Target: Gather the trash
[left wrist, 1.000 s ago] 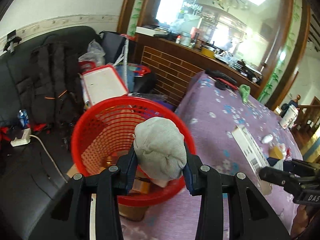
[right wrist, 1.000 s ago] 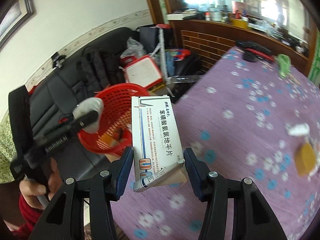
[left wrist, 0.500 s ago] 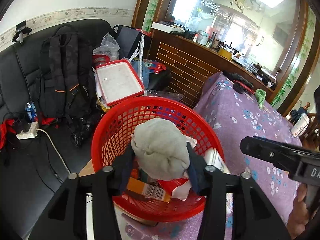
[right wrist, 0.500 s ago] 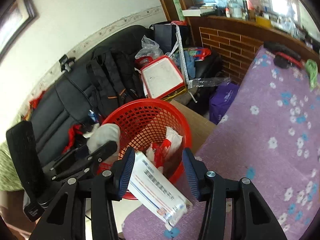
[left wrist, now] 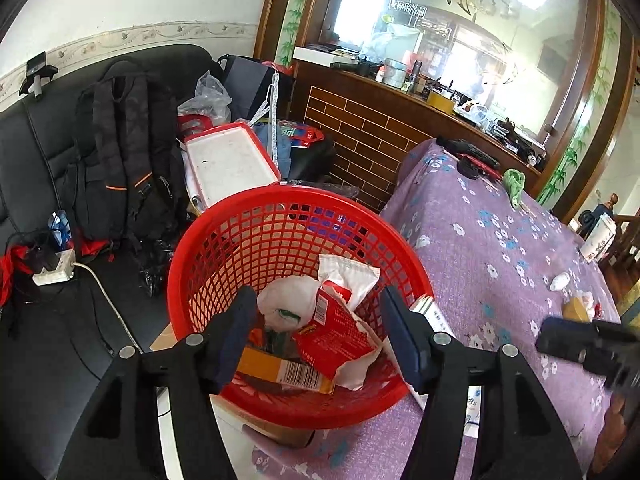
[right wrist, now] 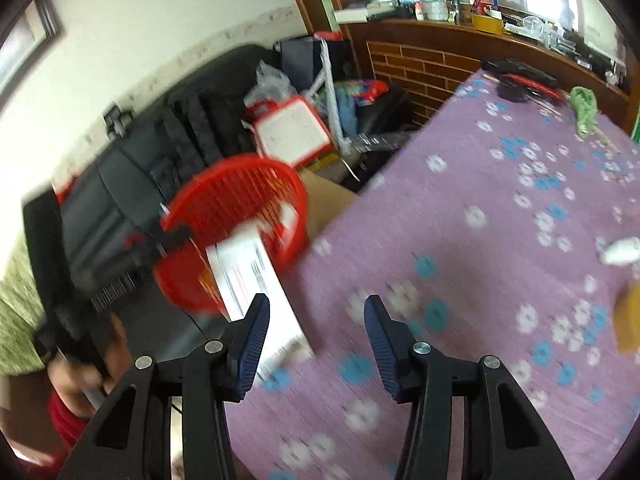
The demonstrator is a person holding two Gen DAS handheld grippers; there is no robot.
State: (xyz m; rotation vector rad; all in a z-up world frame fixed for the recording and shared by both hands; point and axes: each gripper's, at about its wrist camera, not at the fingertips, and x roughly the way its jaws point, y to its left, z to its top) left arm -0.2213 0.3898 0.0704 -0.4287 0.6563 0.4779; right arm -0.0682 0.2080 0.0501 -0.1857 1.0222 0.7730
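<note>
Now both open: left gripper point(left wrist: 320, 332) just widened, empty over bin point(left wrist: 280, 216); right gripper point(right wrist: 316, 340) empty. May lose box point(right wrist: 256, 280) off bin's rim onto table point(right wrist: 500, 200).

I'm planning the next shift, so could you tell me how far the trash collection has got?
Done: a red wrapper and an orange box sit in the red basket. In hand: nothing; the left gripper has just been opening, empty, above it, and the right gripper is open. Left: the white box lies outside the rim; a white scrap lies on the tablecloth.
</note>
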